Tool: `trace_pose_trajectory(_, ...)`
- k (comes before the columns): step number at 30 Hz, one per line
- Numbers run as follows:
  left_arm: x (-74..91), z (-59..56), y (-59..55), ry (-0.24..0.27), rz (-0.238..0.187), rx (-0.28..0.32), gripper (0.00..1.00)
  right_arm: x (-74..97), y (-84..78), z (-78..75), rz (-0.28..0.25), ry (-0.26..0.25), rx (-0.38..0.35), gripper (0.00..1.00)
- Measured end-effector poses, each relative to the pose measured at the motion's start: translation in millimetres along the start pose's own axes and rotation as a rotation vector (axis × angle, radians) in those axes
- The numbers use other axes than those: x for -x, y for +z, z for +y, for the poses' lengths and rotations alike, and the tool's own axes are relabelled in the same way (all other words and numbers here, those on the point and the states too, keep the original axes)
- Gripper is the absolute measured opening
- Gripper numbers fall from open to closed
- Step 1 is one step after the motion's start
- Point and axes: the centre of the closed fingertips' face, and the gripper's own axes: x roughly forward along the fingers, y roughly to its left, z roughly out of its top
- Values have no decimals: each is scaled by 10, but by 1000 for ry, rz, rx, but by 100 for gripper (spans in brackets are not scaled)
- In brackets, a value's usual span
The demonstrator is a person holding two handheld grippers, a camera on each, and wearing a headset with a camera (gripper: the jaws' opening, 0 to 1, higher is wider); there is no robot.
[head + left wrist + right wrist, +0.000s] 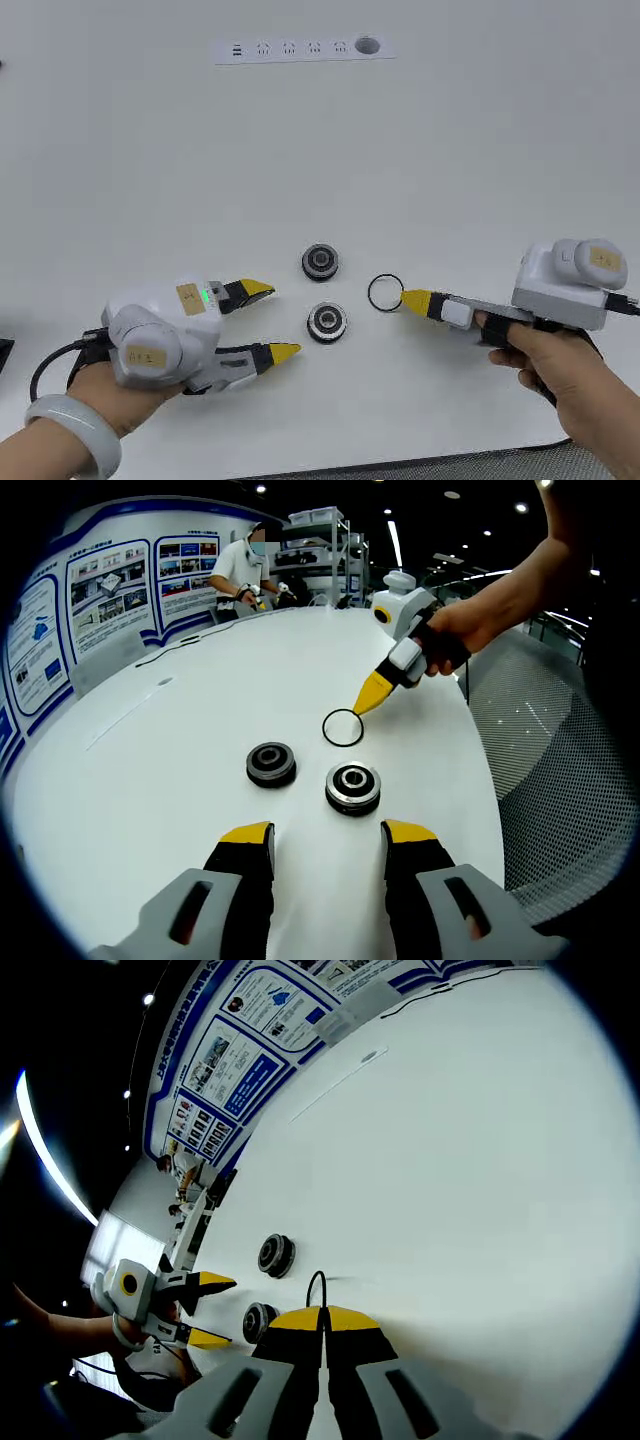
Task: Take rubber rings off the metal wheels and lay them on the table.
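Head view: my left gripper (272, 320) lies low over the white table (480, 150), its yellow-tipped jaws spread wide and holding nothing. They point toward two metal wheels, the near wheel (327, 322) and the far wheel (320, 262), which lie flat and a little apart from each other. My right gripper (415, 300) comes in from the other side with its jaws pressed together. Its tip touches the edge of a loose rubber ring (369, 293), which lies on the table just right of the wheels and clear of both. I cannot tell whether the tips pinch the ring.

Left gripper view: my open left jaws frame the near wheel (352, 787), with the far wheel (271, 763) beside it. Beyond them, the ring (323, 728) lies flat under the tip of the right gripper (375, 692).

Right gripper view: the ring (315, 1285) rises as a thin arc from the seam of my closed jaws (320, 1318). Both wheels (275, 1255) (260, 1320) and the left gripper (222, 1310) lie to its left.
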Motion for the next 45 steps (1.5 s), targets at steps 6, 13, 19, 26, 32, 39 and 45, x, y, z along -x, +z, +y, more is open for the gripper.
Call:
trace_pose_trajectory(6, -5, 6, -3, 0, -1, 1, 44, -8, -22, -7, 13, -18, 63, 8)
trace_pose_trajectory(13, -6, 18, 2, 2, -7, 3, 45, -8, -22, -3, 13, -28, 124, 19)
trace_pose_trajectory(19, -3, 20, 26, 5, -14, 8, 45, 20, 57, 36, -15, -47, 176, 28)
trace_pose_trajectory(26, -28, -16, 64, -4, -17, 2, 43, -20, 43, 212, -7, 1, 168, 27)
trace_pose_trajectory(32, -63, -58, 116, -19, -24, -1, 39, -73, -50, 316, 20, 33, 170, 24)
trace_pose_trajectory(39, -122, -111, 215, -34, -35, -12, 34, -146, -168, 392, 53, 68, 167, 23)
trace_pose_trajectory(45, -191, -147, 281, -48, -40, -26, 28, -189, -238, 414, 71, 81, 162, 23)
